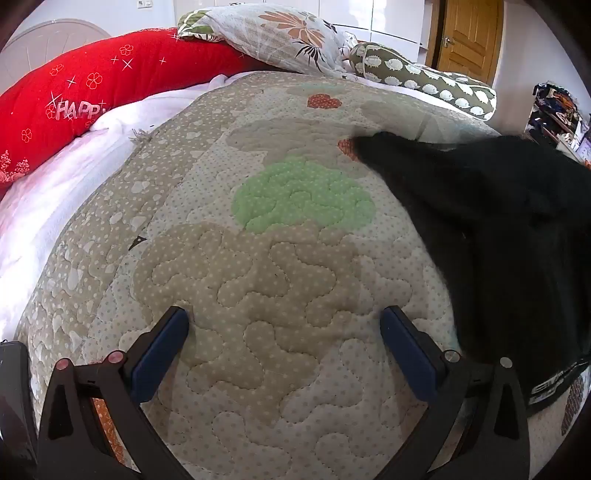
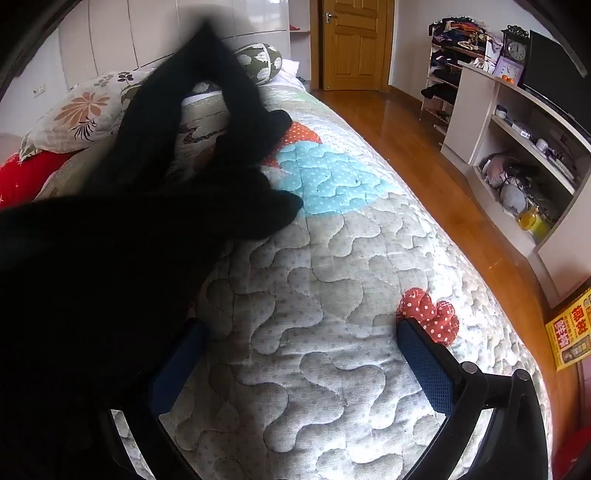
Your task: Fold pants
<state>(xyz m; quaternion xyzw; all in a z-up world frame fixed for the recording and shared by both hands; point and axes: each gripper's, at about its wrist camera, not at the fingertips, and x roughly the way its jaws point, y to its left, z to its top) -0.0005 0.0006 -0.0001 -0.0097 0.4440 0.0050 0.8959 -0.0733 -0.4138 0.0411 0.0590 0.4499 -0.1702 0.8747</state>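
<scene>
Black pants (image 1: pixel 491 236) lie on the quilted bedspread (image 1: pixel 258 280), at the right in the left wrist view. In the right wrist view the pants (image 2: pixel 110 258) fill the left side, with one leg blurred and raised toward the pillows and its cuff (image 2: pixel 273 125) lying back on the quilt. My left gripper (image 1: pixel 284 350) is open and empty over bare quilt, left of the pants. My right gripper (image 2: pixel 299 358) is open and empty; its left finger (image 2: pixel 173 369) sits at the pants' edge, partly hidden by cloth.
A red bolster (image 1: pixel 74 96), a floral pillow (image 1: pixel 280 33) and a green patterned bolster (image 1: pixel 424 81) lie at the bed's head. The bed's right edge (image 2: pixel 461 229) drops to a wooden floor (image 2: pixel 424 147). White shelves (image 2: pixel 517 147) and a door (image 2: pixel 351 40) stand beyond.
</scene>
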